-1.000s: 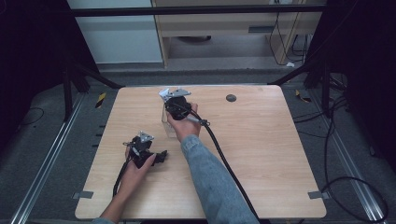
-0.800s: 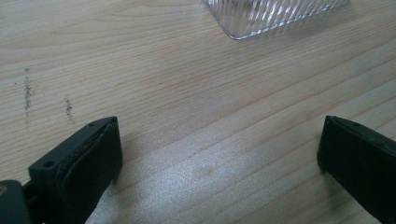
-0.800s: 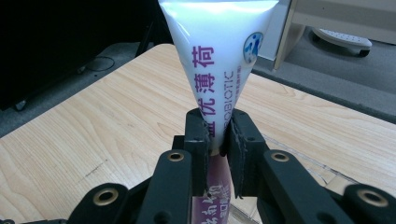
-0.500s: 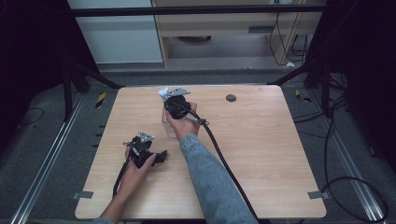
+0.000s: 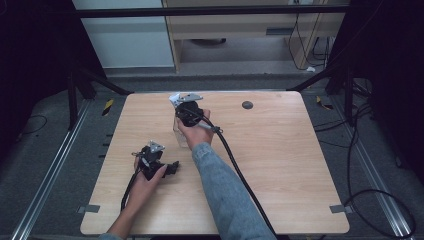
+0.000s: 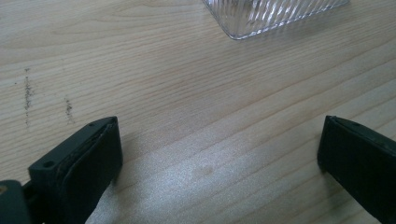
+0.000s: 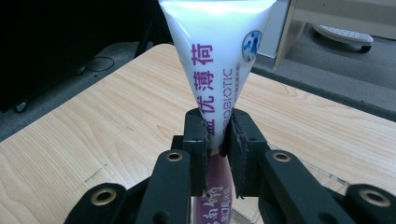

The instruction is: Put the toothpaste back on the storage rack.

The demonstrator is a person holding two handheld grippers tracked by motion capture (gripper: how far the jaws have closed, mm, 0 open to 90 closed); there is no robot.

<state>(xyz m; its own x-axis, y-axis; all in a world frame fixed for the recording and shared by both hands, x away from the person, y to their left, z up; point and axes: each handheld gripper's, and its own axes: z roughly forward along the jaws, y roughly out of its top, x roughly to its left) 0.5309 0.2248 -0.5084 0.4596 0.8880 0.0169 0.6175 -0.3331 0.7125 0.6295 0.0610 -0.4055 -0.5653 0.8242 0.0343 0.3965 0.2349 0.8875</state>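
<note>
A white toothpaste tube [image 7: 217, 56] with purple lettering stands upright, and my right gripper [image 7: 217, 128] is shut on its lower part. In the high view that gripper [image 5: 186, 106] is held at the table's far middle, with the tube's white end [image 5: 174, 98] showing beside it. Just below it stands a clear ribbed glass [image 5: 180, 134]. My left gripper [image 5: 171, 167] rests low on the table at the near left, pointing right. Its jaws are open over bare wood [image 6: 217, 140], and the base of the glass [image 6: 275, 16] lies ahead of them.
The wooden table [image 5: 280, 165] has a small dark round spot [image 5: 247, 105] near its far edge. A black cable [image 5: 235, 165] trails from the right gripper across the table. Dark frame legs and floor cables surround the table.
</note>
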